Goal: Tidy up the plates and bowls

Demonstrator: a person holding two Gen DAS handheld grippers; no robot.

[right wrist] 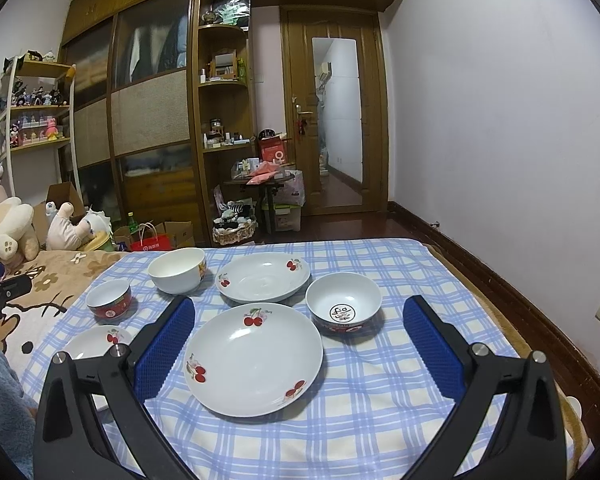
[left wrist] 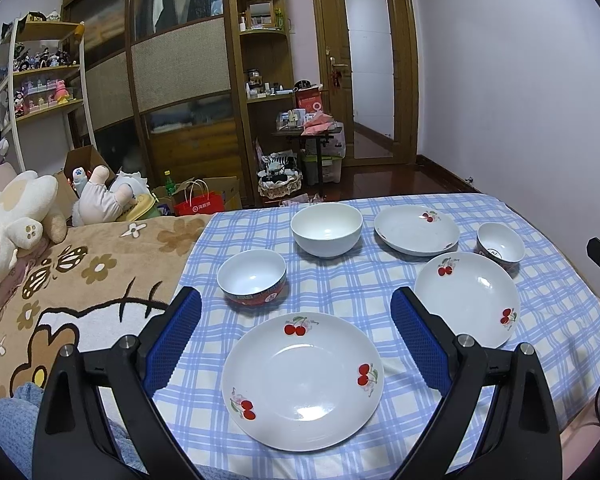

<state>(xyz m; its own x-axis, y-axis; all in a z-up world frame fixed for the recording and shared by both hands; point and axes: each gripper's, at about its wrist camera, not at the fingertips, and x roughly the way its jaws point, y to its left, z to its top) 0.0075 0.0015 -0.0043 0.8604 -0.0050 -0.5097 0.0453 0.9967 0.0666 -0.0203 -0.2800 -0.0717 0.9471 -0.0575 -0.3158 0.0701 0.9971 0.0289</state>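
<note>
Two hand-held grippers hover above a blue checked cloth (left wrist: 352, 296) spread over a bed, where three cherry-patterned plates and three bowls lie apart from one another. The left gripper (left wrist: 296, 334) has its blue-padded jaws wide open and holding nothing; the nearest cherry plate (left wrist: 302, 380) lies between and just below them. Beyond the left jaw sits a red-sided bowl (left wrist: 252, 278), and farther ahead a plain white bowl (left wrist: 326, 229). The right gripper (right wrist: 298, 344) also has its jaws spread open and empty, with a second cherry plate (right wrist: 253, 358) between them. A bowl with a black mark inside (right wrist: 343, 304) sits ahead, nearer the right jaw, and a third plate (right wrist: 262, 277) lies beyond.
</note>
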